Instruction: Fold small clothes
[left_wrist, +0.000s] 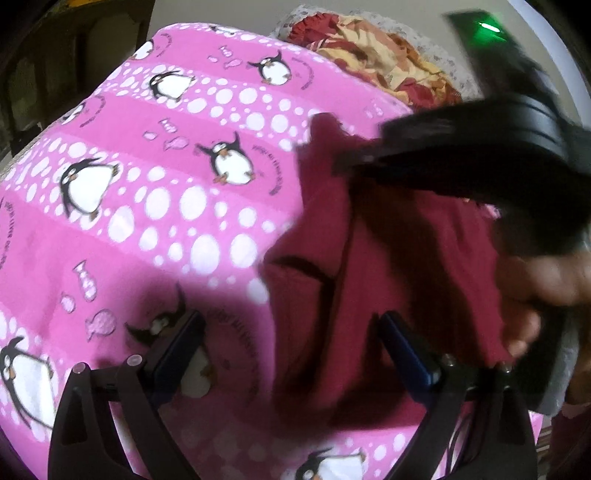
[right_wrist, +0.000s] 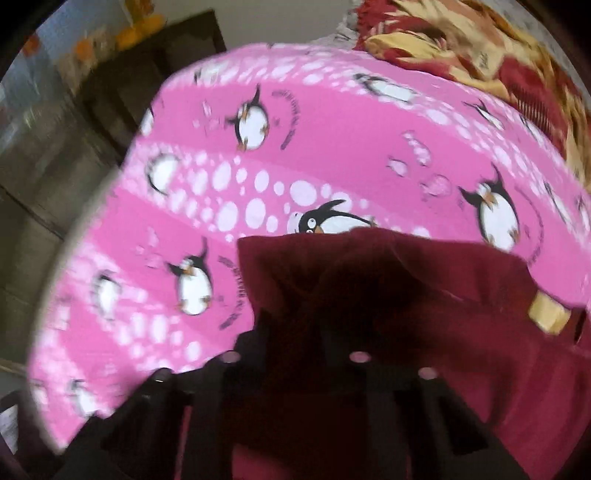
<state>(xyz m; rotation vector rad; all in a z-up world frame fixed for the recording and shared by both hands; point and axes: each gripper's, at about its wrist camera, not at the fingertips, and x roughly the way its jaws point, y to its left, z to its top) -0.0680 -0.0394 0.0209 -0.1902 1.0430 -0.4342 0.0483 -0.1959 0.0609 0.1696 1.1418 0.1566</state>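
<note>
A maroon garment (left_wrist: 399, 258) lies crumpled on the right side of a pink penguin-print sheet (left_wrist: 147, 192). My left gripper (left_wrist: 291, 339) stands open low over the sheet. The garment's left edge runs between its fingers, and neither pad presses on it. In the left wrist view my right gripper (left_wrist: 351, 164) shows as a blurred black body coming in from the right over the garment, with a person's hand (left_wrist: 546, 280) behind it. In the right wrist view my right gripper (right_wrist: 295, 325) is shut on a bunched fold of the maroon garment (right_wrist: 406, 280), which hides its fingertips. A tan label (right_wrist: 548, 310) shows on the cloth.
A red and yellow floral blanket (left_wrist: 388, 59) is heaped at the far edge of the pink sheet (right_wrist: 332, 147). Dark wooden furniture (right_wrist: 74, 155) stands beyond the sheet's left edge. A dark device with a green light (left_wrist: 487, 27) sits at the upper right.
</note>
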